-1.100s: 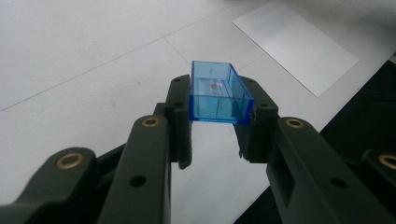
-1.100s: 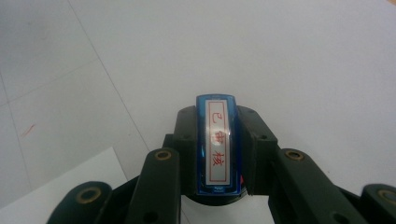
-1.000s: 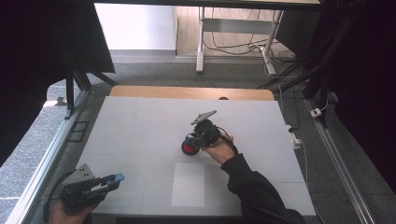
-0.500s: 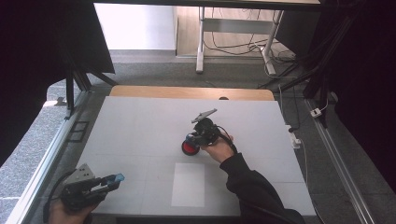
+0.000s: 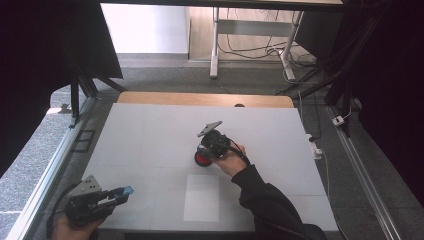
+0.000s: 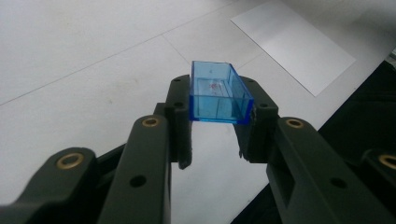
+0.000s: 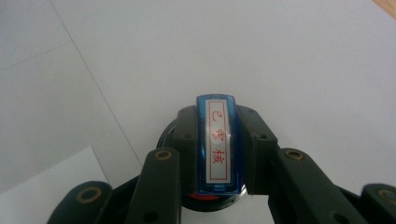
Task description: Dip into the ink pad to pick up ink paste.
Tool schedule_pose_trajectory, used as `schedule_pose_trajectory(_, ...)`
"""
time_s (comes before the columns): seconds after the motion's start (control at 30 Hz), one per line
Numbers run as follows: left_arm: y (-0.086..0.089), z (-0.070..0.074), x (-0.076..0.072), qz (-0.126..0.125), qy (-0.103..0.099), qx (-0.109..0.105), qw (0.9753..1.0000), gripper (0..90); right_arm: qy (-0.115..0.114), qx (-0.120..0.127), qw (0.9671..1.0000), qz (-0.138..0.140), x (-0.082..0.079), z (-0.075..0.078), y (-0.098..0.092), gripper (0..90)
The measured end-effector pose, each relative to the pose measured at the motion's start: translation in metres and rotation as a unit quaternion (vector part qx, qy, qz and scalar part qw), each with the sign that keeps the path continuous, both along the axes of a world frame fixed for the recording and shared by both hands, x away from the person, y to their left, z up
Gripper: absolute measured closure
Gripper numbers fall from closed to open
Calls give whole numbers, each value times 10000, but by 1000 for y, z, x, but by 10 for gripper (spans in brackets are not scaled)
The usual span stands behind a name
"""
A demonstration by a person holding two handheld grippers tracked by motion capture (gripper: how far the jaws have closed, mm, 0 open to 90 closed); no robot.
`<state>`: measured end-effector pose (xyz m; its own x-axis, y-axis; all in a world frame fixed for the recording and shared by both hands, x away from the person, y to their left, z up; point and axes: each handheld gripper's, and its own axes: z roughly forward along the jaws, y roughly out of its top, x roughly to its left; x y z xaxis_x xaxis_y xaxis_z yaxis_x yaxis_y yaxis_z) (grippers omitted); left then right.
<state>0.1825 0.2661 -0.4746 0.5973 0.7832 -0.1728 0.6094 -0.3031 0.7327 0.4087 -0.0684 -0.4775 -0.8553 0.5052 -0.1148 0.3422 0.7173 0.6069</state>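
Note:
My right gripper [image 5: 209,149] is shut on a narrow blue stamp [image 7: 217,154] whose white label carries red characters. It holds the stamp down over a round red ink pad [image 5: 201,159] near the middle of the white table; the pad's dark rim [image 7: 166,138] peeks out beneath the jaws. At the front left corner my left gripper [image 5: 123,192] is shut on a clear blue rectangular cap [image 6: 218,95], held just above the table. The cap [image 5: 128,190] appears as a small blue spot at the jaw tips.
A white sheet of paper [image 5: 201,197] lies flat in front of the ink pad, also seen as the sheet [image 6: 292,44] beyond the cap. The table's wooden far edge [image 5: 200,98] and metal side rails [image 5: 47,170] bound the surface.
The right gripper has tipped very slightly to the left over the ink pad. The left gripper and its cap have stayed put.

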Motion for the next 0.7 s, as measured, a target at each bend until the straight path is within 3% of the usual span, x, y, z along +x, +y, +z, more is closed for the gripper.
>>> schedule_pose_trajectory(0.23, 0, 0, 0, -13, 21, 1, 10000, 684, 370, 442, 9983, -99, 10, -2, -12, 716)
schedule_pose_trajectory(0.47, 0, 0, 0, -25, 29, -8, 10000, 683, 617, 712, 9953, -202, 16, -4, -19, 717)
schedule_pose_trajectory(0.57, 0, 0, 1, -63, 45, -1, 10000, 684, 530, 640, 9964, -185, 14, -4, -17, 716)
schedule_pose_trajectory(0.7, 0, -1, 1, -81, 52, -15, 10000, 684, 154, 288, 9994, -88, 4, -2, -7, 716)
